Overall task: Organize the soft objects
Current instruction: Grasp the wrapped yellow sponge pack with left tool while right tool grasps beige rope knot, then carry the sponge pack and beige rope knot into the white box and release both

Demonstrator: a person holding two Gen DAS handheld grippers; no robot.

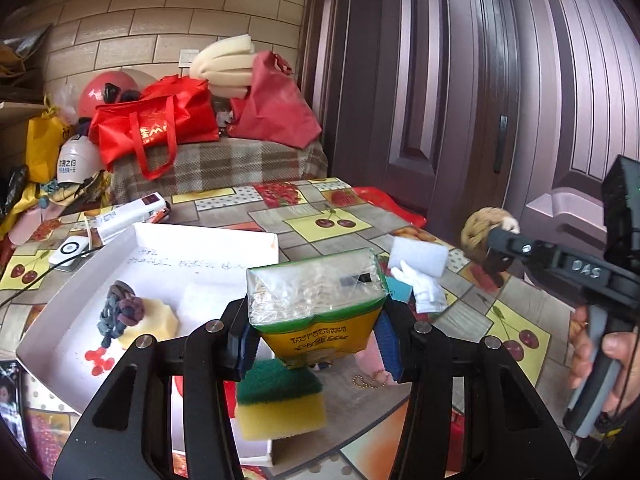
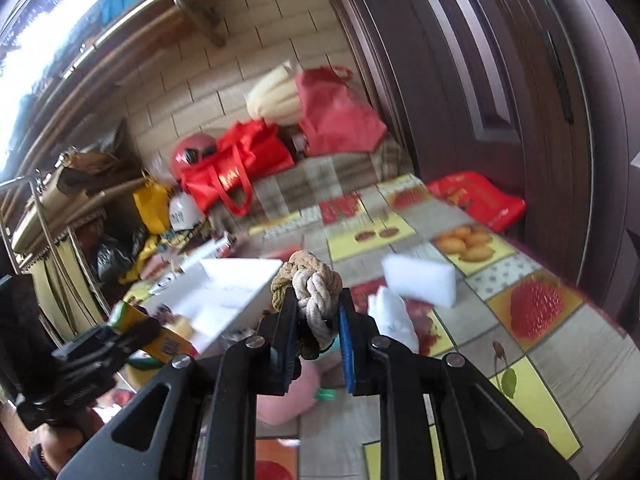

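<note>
A: Left gripper [image 1: 316, 336] clamps the tissue pack [image 1: 318, 304], lifted above the table [image 1: 472, 320], beside the white tray [image 1: 80, 316].
B: Right gripper [image 2: 318, 320] pinches the rope knot [image 2: 308, 288] aloft. Lower both into the tray before releasing.

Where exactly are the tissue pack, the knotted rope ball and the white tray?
tissue pack [image 1: 316, 296]: left wrist view, its clear-wrapped end.
knotted rope ball [image 2: 310, 286]: right wrist view, the pale strands at its front.
white tray [image 1: 208, 242]: left wrist view, its far wall.
</note>
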